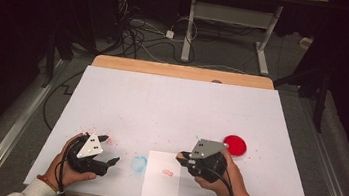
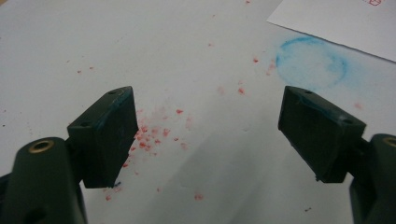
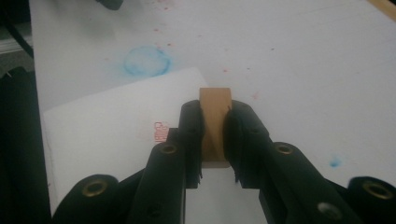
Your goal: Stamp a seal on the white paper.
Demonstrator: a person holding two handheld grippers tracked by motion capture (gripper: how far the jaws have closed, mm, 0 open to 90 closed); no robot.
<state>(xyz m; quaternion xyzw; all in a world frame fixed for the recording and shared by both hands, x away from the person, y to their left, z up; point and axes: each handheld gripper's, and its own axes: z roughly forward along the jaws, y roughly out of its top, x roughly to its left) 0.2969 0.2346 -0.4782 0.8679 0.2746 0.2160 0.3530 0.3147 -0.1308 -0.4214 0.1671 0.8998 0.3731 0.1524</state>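
Stamp (image 3: 215, 122) over paper (image 1: 162, 176) — pad (image 1: 234, 144) right.

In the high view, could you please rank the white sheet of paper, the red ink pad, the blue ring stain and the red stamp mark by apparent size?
1. Sheet of paper, clearly largest.
2. Red ink pad.
3. Blue ring stain, a little smaller than the pad.
4. Red stamp mark on the paper, smallest.

Dark room; grey floor (image 1: 227, 59) w/ tangled cables (image 1: 142, 36) (white desk frame (image 1: 232, 22) behind).
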